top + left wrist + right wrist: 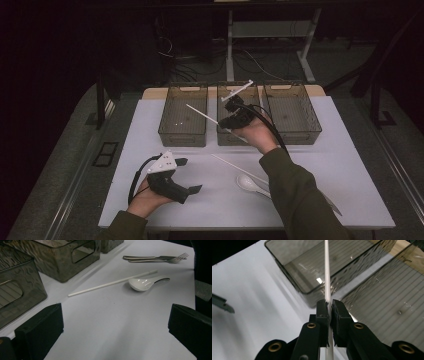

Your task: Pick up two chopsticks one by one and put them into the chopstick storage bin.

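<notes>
Right gripper [231, 121] pinches a white chopstick [327, 270], jaws pressed tight on it, held above the middle bin [226, 139]; stick slants from the jaws toward the left bin [182, 136]. White table [320, 160] carries three smoked-plastic bins in a row. Left gripper [187, 176] rests low, well in front of the left bin, jaws spread wide, nothing between. In front of the middle bin: second white chopstick [112, 283], white soup spoon [141, 283] touching its far end. Forks [160, 259] lie just beyond the spoon.
</notes>
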The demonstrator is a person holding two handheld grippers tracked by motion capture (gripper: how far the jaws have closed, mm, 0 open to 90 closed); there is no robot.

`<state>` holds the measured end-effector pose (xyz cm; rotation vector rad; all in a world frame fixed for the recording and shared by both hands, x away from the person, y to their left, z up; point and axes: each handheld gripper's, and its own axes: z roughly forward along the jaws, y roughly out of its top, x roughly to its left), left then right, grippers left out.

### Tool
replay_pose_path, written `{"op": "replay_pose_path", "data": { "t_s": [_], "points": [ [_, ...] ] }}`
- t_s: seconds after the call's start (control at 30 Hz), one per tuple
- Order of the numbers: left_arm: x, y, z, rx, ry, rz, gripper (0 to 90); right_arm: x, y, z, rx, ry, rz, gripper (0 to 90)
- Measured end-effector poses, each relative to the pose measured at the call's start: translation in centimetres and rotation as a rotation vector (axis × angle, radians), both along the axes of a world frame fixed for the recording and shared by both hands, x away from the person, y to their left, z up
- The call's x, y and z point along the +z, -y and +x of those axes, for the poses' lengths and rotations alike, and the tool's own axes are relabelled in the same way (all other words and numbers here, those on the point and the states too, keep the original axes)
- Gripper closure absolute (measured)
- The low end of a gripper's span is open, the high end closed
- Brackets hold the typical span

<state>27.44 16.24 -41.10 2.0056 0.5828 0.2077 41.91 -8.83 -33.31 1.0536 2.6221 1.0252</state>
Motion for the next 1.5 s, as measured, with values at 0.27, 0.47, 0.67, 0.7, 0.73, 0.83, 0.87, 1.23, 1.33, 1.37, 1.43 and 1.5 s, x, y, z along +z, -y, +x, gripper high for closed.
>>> {"op": "replay_pose_path", "data": {
  "t_s": [0.27,0.47,0.67,0.7,0.73,0.83,0.87,1.23,1.33,1.37,1.43,1.5],
  "points": [
    [0.1,-0.1,0.0,-0.001,0.002,0.001,0.0,-0.2,-2.2,1.7,-0.023,-0.017,-0.016,84.1],
    [0.0,-0.1,0.0,-0.004,0.001,-0.003,0.0,-0.4,-4.0,3.1,-0.031,-0.026,-0.022,84.1],
    [0.1,-0.1,0.0,-0.009,0.006,-0.007,0.0,-0.9,-5.7,4.2,-0.044,-0.035,-0.031,84.1],
    [0.1,0.0,0.0,-0.007,0.002,-0.01,0.0,-1.0,-5.9,4.4,-0.047,-0.04,-0.032,84.1],
    [0.1,-0.1,0.0,-0.007,0.002,-0.011,0.0,-1.0,-6.2,4.5,-0.045,-0.041,-0.032,84.1],
    [0.1,-0.1,0.0,-0.007,0.001,-0.011,0.0,-1.3,-6.9,4.9,-0.05,-0.046,-0.038,84.1],
    [0.1,-0.1,0.0,-0.008,0.001,-0.012,0.0,-1.3,-7.0,5.0,-0.05,-0.047,-0.04,84.1],
    [0.2,0.0,0.0,-0.008,-0.003,-0.017,0.0,-2.1,-8.8,6.2,-0.064,-0.058,-0.045,84.1],
    [0.2,0.0,0.0,-0.008,-0.002,-0.017,0.0,-2.3,-9.2,6.6,-0.066,-0.064,-0.048,84.1],
    [0.2,0.0,0.0,-0.008,-0.001,-0.017,0.0,-2.3,-9.3,6.7,-0.07,-0.068,-0.048,84.1],
    [0.2,0.0,0.0,-0.009,-0.001,-0.019,0.0,-2.5,-9.6,6.9,-0.071,-0.072,-0.05,84.0],
    [0.2,0.0,0.0,-0.012,0.0,-0.016,0.0,-2.5,-9.9,7.1,-0.073,-0.069,-0.05,84.1]
  ]
}}
